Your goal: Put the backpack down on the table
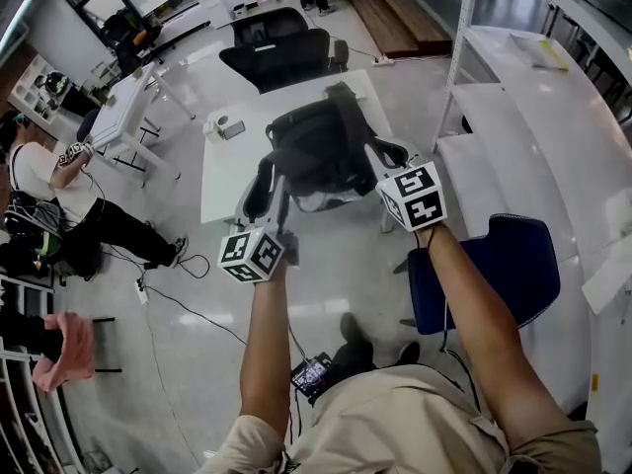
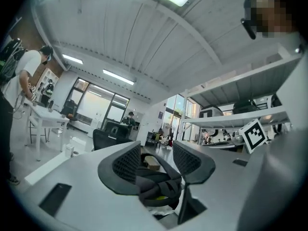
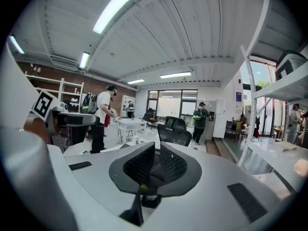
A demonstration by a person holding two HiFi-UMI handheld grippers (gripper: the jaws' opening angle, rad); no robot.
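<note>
No text is legible; the cube (image 1: 252, 255) on the left tool (image 1: 267, 178) and that on the right tool (image 1: 381, 154) bear only square black-and-white markers.

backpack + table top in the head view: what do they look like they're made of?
backpack: dark woven fabric, probably nylon or polyester, matte. It sags and folds, and webbing straps show in the left gripper view.
table: flat, even white top, likely laminate or painted board. The core isn't visible.

floor (image 1: 197, 383) grey | black chair (image 1: 281, 59) | blue chair (image 1: 518, 265) | white shelving (image 1: 523, 107) | strip light (image 3: 118, 6)
</note>
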